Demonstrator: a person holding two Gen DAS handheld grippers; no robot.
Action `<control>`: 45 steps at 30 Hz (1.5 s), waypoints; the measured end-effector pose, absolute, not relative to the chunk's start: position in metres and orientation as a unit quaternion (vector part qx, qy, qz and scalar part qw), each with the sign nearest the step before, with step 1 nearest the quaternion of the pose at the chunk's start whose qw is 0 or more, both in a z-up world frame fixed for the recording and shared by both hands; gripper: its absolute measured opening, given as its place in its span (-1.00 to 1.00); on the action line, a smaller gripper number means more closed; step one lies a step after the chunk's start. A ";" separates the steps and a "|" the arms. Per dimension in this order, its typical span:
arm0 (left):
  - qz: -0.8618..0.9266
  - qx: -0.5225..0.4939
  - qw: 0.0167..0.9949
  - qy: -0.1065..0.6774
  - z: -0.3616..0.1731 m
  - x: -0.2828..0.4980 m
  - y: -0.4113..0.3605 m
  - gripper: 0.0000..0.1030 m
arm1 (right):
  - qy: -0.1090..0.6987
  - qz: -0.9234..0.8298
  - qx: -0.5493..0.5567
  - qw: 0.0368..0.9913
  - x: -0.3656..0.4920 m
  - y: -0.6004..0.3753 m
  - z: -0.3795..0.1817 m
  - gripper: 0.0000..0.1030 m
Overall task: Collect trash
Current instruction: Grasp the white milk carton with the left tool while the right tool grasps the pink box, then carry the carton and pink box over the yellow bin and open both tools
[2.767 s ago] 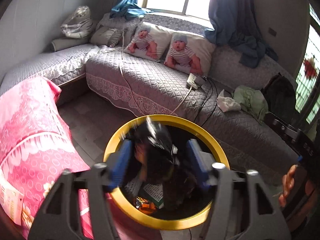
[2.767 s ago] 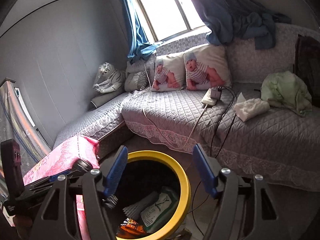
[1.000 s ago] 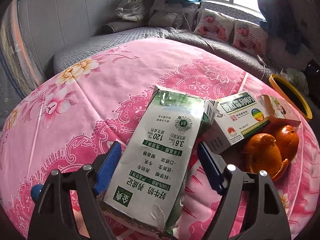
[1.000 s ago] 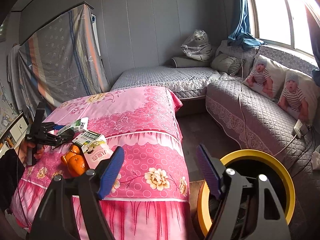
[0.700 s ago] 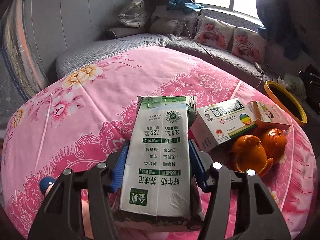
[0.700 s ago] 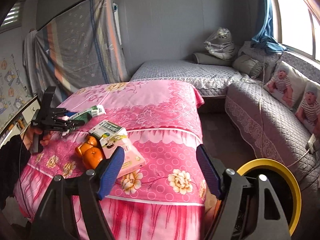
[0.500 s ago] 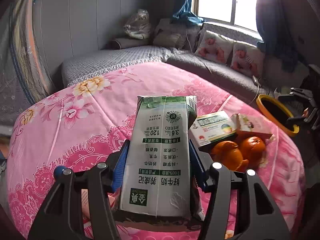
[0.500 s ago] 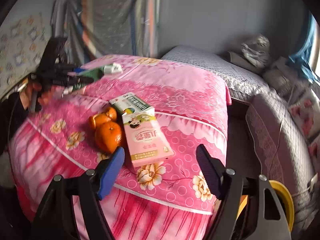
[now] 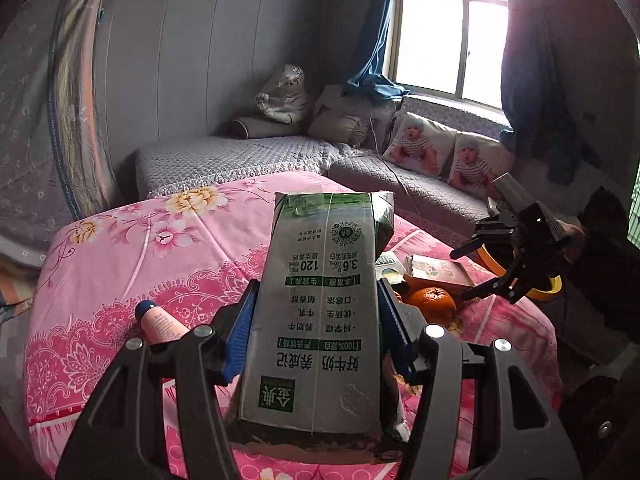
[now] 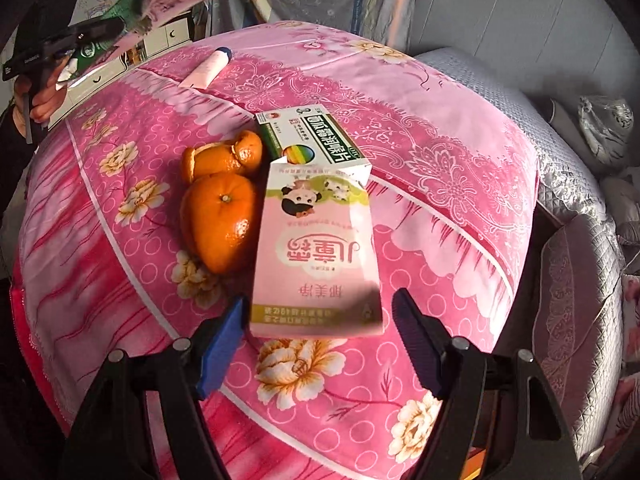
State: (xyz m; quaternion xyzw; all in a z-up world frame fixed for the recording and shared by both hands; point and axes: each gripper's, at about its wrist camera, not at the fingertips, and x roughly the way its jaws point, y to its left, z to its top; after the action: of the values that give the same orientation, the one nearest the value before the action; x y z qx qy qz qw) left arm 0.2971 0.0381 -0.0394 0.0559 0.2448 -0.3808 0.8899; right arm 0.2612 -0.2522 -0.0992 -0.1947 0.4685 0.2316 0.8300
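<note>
My left gripper point(image 9: 316, 316) is shut on a grey-green milk carton point(image 9: 320, 312) and holds it above the pink-covered table point(image 9: 120, 264); it also shows in the right wrist view point(image 10: 120, 24) at the top left. My right gripper point(image 10: 320, 320) is open, its jaws on either side of the near end of a pink box point(image 10: 316, 256) lying on the table point(image 10: 440, 160). Beside the box lie an orange point(image 10: 220, 220), orange peel point(image 10: 224, 156) and a green-white medicine box point(image 10: 316, 140). The yellow-rimmed bin point(image 9: 544, 280) shows behind my right gripper point(image 9: 480, 268).
A pink tube point(image 10: 208, 66) lies on the far side of the table, also in the left wrist view point(image 9: 160, 322). A grey quilted sofa point(image 9: 420, 188) with baby-print pillows point(image 9: 440, 152) runs behind the table. White drawers point(image 10: 152, 48) stand past the table.
My left gripper closed on the milk carton and lifted it off the table. My right gripper swung from the bin to the table and came down close over the pink box.
</note>
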 end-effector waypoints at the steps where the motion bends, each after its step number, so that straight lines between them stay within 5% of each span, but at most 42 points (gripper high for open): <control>1: -0.376 0.058 0.893 0.241 -0.039 0.293 0.040 0.06 | 0.470 0.234 -0.192 0.829 0.265 -0.252 -0.100 0.37; 14: -0.359 0.053 0.904 0.226 -0.030 0.263 0.030 0.06 | 0.468 0.255 -0.153 0.832 0.271 -0.251 -0.103 0.18; 30: -0.248 0.007 0.950 0.188 0.006 0.201 -0.028 0.06 | 0.310 0.256 0.103 0.910 0.143 -0.308 0.002 0.18; 45: -0.325 0.039 0.930 0.167 0.029 0.160 -0.118 0.06 | 0.233 0.104 0.215 0.943 0.085 -0.420 0.006 0.18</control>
State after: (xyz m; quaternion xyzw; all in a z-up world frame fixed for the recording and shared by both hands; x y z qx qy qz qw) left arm 0.1603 -0.1178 0.0293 0.0388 0.1670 -0.3248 0.9301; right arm 0.0846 -0.4199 0.0064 0.2154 0.2325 0.1043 0.9427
